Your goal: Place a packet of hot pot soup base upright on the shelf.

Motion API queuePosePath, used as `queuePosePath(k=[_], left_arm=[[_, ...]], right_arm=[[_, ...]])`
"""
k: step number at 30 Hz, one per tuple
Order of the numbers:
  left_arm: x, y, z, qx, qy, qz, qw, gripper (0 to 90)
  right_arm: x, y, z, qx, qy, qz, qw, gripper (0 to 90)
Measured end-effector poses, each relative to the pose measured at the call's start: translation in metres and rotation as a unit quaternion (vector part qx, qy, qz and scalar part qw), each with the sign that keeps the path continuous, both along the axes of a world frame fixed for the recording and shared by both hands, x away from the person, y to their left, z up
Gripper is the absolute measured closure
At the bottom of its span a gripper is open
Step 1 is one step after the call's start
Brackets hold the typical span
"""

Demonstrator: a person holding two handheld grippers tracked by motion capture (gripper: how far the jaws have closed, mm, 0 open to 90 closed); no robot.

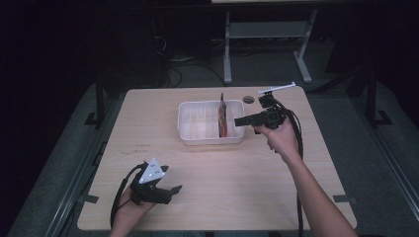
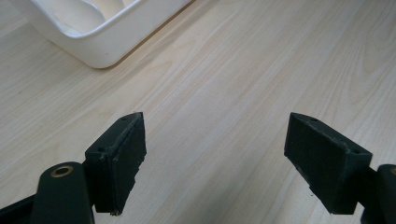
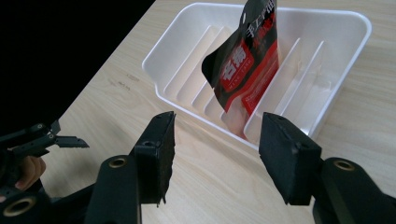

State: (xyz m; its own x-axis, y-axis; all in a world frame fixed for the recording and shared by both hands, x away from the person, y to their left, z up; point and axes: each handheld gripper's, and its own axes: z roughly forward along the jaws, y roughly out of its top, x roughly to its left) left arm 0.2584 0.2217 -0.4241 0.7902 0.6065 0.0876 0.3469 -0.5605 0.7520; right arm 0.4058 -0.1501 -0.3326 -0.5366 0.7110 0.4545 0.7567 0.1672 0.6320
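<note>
Snack packet (image 3: 250, 60) stands upright on edge in a slot of the white tray (image 3: 355, 28), long axis vertical, top end pointing up and leaning slightly. It sits just ahead of the right gripper (image 3: 217, 156), whose jaws are released and apart (nothing between them). Left gripper (image 2: 215, 163) is spread wide over bare table (image 2: 224, 70), tray well ahead.

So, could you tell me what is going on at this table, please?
A person works with a gripper in each hand. A red and black snack packet stands upright between the dividers of a white tray. The right gripper is just outside the tray's rim, jaws open and holding nothing, pointing at the packet. The left gripper rests open over bare table, nearer the person.
</note>
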Motion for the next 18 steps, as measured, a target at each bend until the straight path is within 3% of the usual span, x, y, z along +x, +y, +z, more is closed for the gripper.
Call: queuePosePath(k=[18], left_arm=[[0.0, 0.001, 0.001, 0.001, -0.004, 0.003, 1.0, 20.2]], right_arm=[[-0.02, -0.011, -0.011, -0.005, -0.001, 0.016, 0.9999, 44.5]])
